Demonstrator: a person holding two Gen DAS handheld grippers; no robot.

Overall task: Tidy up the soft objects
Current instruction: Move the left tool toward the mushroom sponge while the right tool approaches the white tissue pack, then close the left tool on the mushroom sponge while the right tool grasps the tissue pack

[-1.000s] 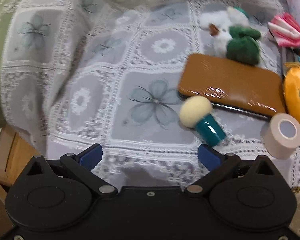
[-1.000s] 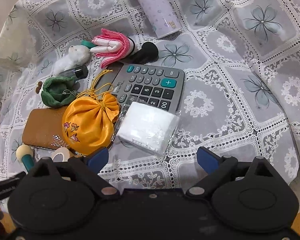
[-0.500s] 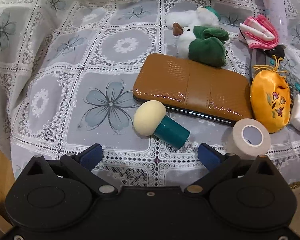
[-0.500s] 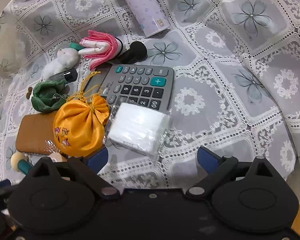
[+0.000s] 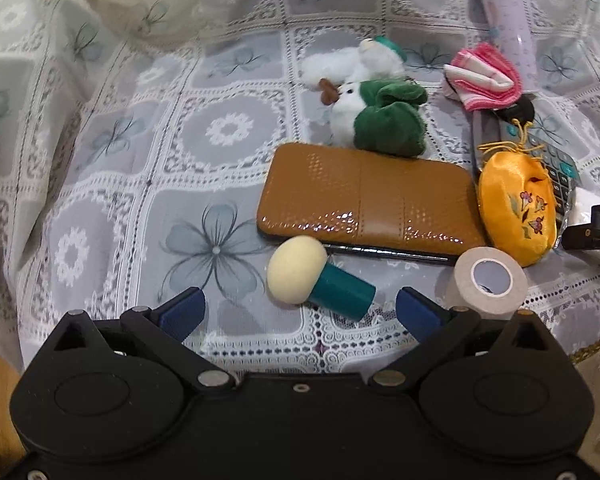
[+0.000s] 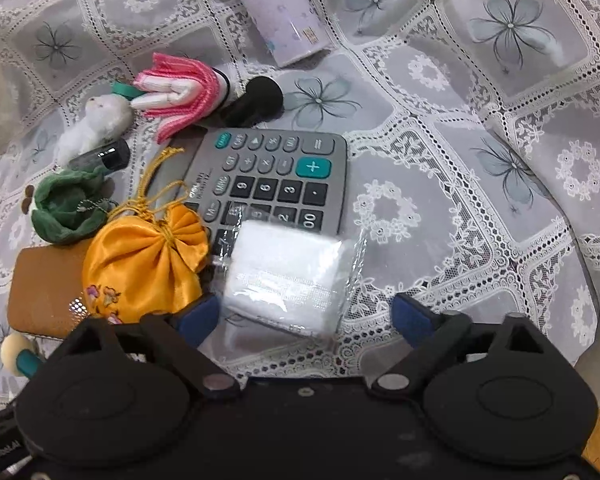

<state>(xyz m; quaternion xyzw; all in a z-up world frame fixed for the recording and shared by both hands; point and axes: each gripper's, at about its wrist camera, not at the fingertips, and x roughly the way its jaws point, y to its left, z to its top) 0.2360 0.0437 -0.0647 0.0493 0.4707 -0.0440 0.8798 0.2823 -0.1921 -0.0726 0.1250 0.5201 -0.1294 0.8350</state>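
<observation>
The right claw (image 6: 306,314), jaws just closing but not yet pressing, straddles the white gauze packet (image 6: 286,274) lying against the calculator (image 6: 276,178). The left claw (image 5: 300,308) hangs open over the sponge mushroom (image 5: 316,278) on the lace-covered surface (image 5: 140,152)

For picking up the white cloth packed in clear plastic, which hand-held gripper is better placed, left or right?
Probably the right hand-held gripper: the white cloth packed in clear plastic lies just ahead of its open, just-narrowing jaws. The left hand-held gripper faces a cream sponge with teal handle instead.
</observation>
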